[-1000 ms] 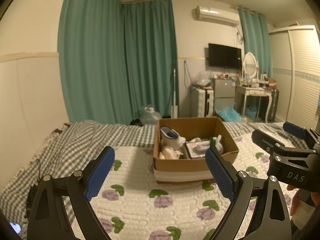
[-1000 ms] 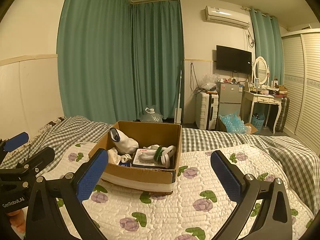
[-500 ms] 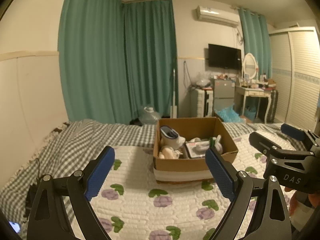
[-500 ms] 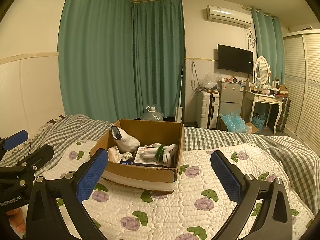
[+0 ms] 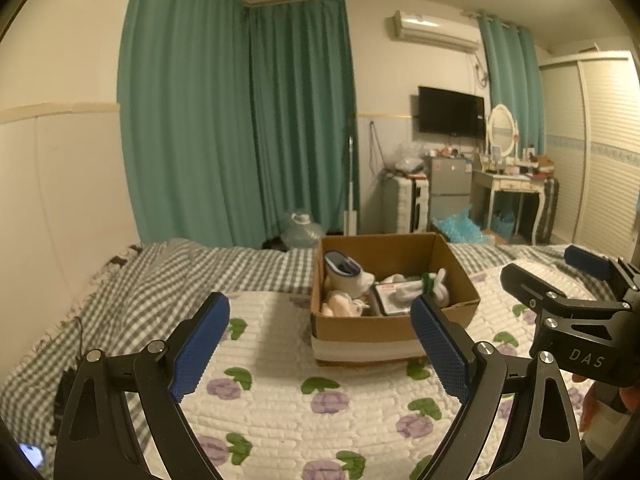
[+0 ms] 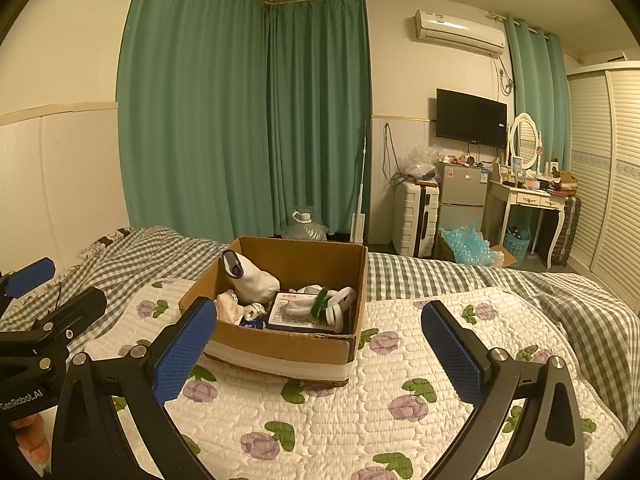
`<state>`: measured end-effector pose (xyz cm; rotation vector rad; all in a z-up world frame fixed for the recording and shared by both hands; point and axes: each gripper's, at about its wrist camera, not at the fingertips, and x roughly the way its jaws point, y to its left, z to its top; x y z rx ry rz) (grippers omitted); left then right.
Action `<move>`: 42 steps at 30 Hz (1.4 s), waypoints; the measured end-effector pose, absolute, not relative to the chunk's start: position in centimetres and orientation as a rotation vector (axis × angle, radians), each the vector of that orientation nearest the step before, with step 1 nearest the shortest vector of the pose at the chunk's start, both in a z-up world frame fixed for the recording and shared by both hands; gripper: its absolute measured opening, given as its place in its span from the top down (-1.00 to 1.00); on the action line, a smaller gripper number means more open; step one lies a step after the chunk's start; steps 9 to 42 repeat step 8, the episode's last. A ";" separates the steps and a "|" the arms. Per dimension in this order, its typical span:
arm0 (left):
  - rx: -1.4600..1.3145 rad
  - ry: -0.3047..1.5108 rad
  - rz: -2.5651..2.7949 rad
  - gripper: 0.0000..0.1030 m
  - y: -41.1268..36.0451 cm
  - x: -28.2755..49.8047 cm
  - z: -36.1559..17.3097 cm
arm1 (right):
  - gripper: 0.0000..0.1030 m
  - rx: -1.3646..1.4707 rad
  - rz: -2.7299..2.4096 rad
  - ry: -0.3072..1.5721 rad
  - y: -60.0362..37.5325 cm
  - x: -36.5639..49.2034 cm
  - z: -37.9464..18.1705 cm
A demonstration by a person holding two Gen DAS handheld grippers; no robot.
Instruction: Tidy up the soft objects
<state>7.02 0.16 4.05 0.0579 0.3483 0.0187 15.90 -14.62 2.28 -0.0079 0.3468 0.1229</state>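
Note:
An open cardboard box point(image 5: 394, 326) point(image 6: 280, 346) stands on the quilted bed. Inside lie a white sock with a dark cuff point(image 5: 344, 272) point(image 6: 250, 274), a cream soft bundle point(image 5: 340, 304) point(image 6: 230, 304), a flat white packet point(image 5: 394, 298) point(image 6: 294, 312) and a white and green rolled sock point(image 5: 434, 284) point(image 6: 332, 304). My left gripper point(image 5: 320, 346) is open and empty, short of the box. My right gripper point(image 6: 320, 354) is open and empty, also short of the box. Each gripper shows at the edge of the other's view.
The flowered white quilt point(image 6: 360, 408) covers the bed, with a checked blanket point(image 5: 160, 280) behind and to the left. Beyond the bed stand green curtains point(image 6: 248, 120), a suitcase point(image 6: 414, 216), a small fridge point(image 6: 464, 196) and a dressing table point(image 6: 528, 200).
Both views have shifted only slightly; the box sits a touch higher in the right wrist view. Both grippers stay open and empty.

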 end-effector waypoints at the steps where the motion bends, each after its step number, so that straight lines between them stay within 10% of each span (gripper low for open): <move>1: 0.058 0.349 0.020 -0.81 0.1 7.0 4.0 | -1.00 -0.008 0.123 0.347 -14.6 15.9 2.3; 42: 0.057 0.357 0.011 -0.81 -0.1 6.9 4.1 | -1.00 -0.002 0.122 0.345 -14.8 15.9 2.3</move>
